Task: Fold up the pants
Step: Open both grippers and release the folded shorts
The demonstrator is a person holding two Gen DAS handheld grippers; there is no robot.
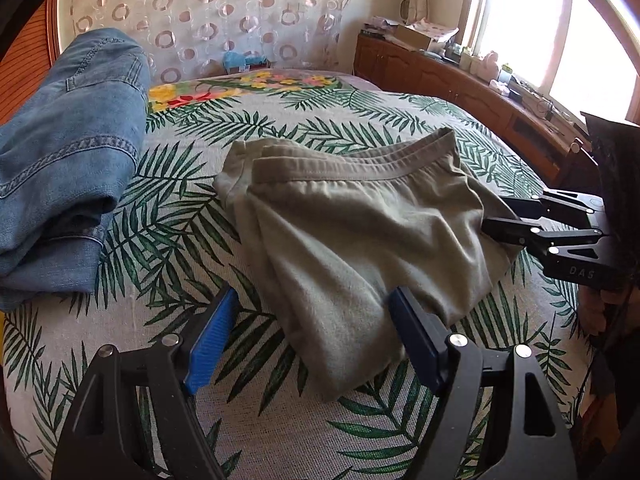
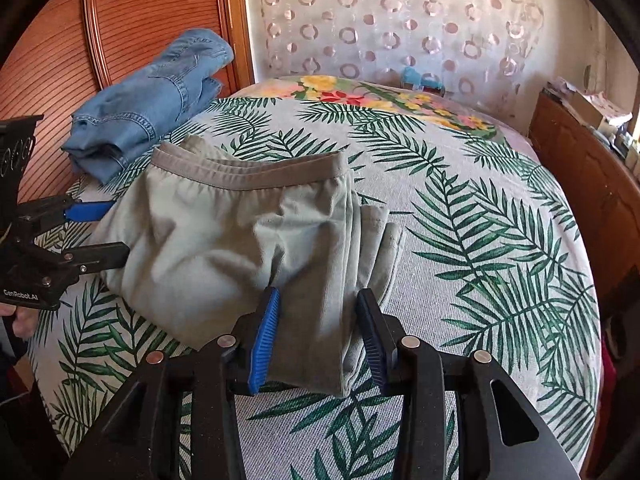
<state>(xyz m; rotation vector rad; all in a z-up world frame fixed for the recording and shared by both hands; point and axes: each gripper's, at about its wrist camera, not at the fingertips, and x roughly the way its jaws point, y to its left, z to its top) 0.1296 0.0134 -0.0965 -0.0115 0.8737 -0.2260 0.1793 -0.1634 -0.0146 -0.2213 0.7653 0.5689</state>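
Olive-grey pants (image 1: 352, 232) lie folded into a compact bundle on the bed, waistband toward the far side; they also show in the right wrist view (image 2: 224, 248). My left gripper (image 1: 312, 320) is open, its blue pads straddling the bundle's near corner without clamping it. It also shows at the left of the right wrist view (image 2: 108, 232), open at the bundle's edge. My right gripper (image 2: 318, 320) is open, with the folded edge of the pants lying between its fingers. In the left wrist view it (image 1: 496, 212) sits at the bundle's right side.
The bed has a palm-leaf cover (image 1: 200, 184). Folded blue jeans (image 1: 68, 160) lie at its far left, also seen in the right wrist view (image 2: 148, 108). A wooden cabinet (image 1: 460, 84) runs along the right under a window. A wooden headboard (image 2: 140, 20) stands behind the jeans.
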